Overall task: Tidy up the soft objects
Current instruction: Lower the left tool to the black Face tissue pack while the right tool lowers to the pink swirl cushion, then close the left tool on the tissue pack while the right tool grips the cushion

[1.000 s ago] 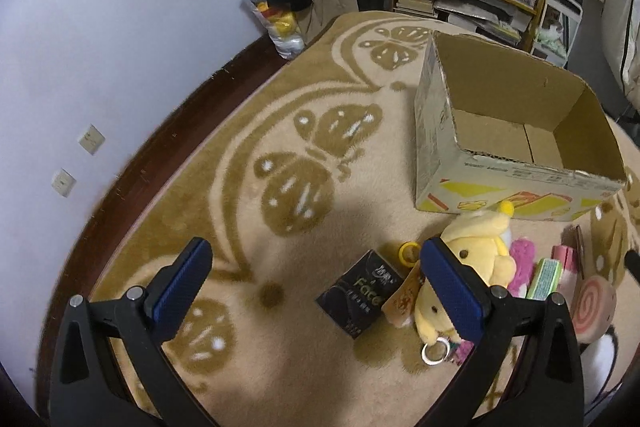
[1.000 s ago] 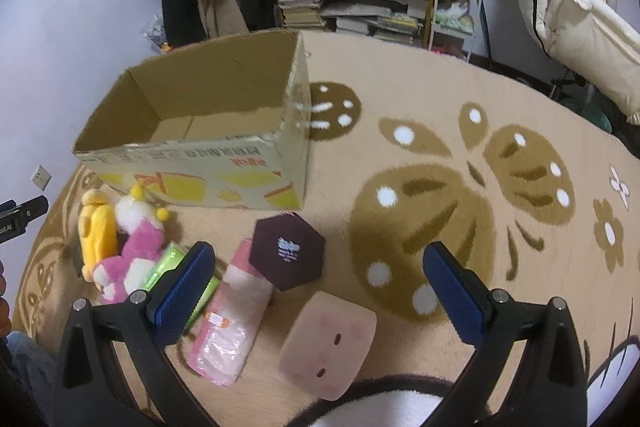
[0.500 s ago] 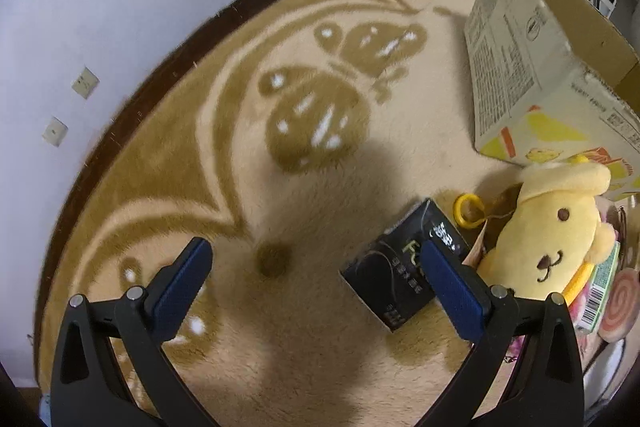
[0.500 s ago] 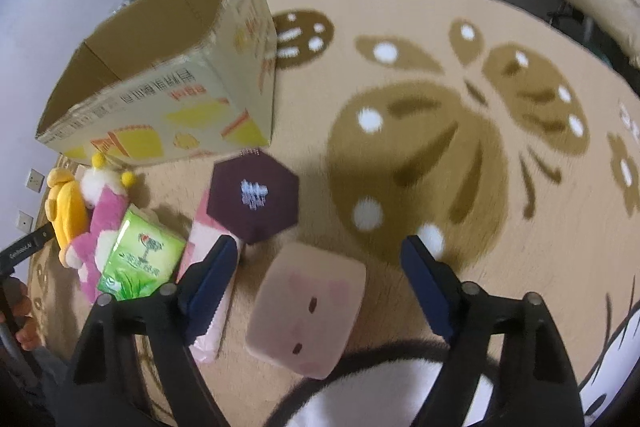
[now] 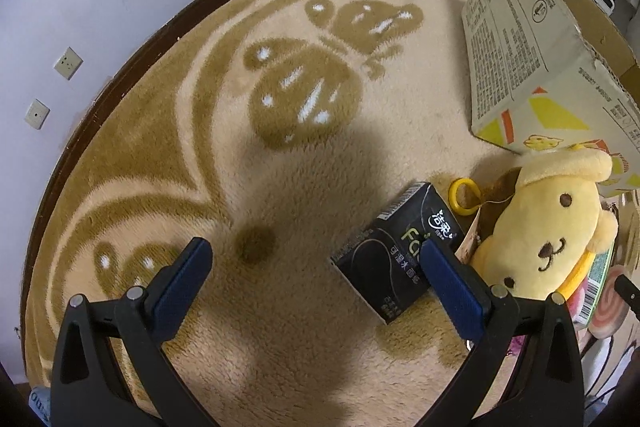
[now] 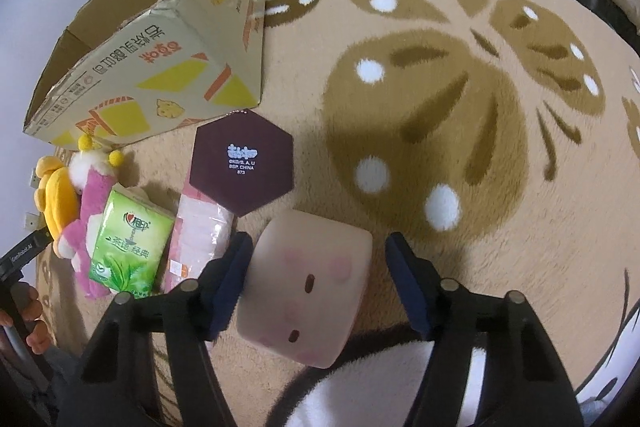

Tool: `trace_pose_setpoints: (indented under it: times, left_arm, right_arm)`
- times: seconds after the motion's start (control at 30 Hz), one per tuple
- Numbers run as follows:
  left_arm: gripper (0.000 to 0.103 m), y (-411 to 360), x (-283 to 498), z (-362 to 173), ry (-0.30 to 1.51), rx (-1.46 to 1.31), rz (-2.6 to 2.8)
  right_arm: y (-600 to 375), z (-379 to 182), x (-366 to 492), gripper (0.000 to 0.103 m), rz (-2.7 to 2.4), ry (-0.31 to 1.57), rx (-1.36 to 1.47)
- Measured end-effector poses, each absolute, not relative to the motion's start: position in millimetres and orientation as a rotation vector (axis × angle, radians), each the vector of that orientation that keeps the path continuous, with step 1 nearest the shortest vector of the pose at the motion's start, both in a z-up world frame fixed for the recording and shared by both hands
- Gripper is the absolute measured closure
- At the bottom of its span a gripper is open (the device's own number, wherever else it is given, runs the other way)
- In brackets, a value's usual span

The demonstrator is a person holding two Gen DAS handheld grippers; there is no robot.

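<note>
My right gripper [image 6: 320,267] is open with its jaws on either side of a pale pink square cushion with a face [image 6: 308,287]; the left pad touches or nearly touches it. My left gripper [image 5: 316,267] is open and empty, low over the carpet. Its right finger [image 5: 452,287] overlaps a black tissue pack [image 5: 400,247]. A yellow dog plush [image 5: 548,227] lies right of it, also seen in the right wrist view [image 6: 56,195]. An open cardboard box [image 6: 152,59] [image 5: 532,47] stands behind.
Beside the cushion lie a dark hexagonal pad [image 6: 242,163], a pink wipes pack [image 6: 200,239], a green tissue pack [image 6: 128,251] and a pink plush [image 6: 92,211]. A yellow ring [image 5: 464,197] lies by the black pack. Wall [image 5: 80,7] borders the carpet on the left.
Both grippers have lowered toward the carpet. The right jaws have narrowed and moved around the pink cushion. The left gripper has come closer to the black pack.
</note>
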State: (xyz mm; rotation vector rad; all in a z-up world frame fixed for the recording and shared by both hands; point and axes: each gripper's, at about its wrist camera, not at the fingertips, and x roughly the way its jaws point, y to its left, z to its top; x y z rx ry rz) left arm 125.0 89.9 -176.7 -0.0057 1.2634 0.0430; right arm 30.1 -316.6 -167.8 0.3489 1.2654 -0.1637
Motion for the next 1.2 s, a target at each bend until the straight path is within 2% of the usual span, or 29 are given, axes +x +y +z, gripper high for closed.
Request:
trace_pose_setpoints:
  times: [0.3,0.33,0.53,1.2]
  left_arm:
    - [0.000,76,126,-182,1.270,0.011,-0.008]
    - [0.000,75,127,-183,1.270,0.012,-0.011]
    - [0.000,71,129,-187,1.298,-0.029,-0.073]
    - [0.002,49,131,-203,1.298,0.026,-0.070]
  right_arm:
    - [-314,-171,35,0.033,-0.157,1.273,0.336]
    - [-314,-171,35,0.041,-0.155,1.274,0.335]
    - [-311,-171,37,0.048,-0.158,1.268,0.327]
    - [-308,-173,46,0.048,-0.151,1.268,0.319]
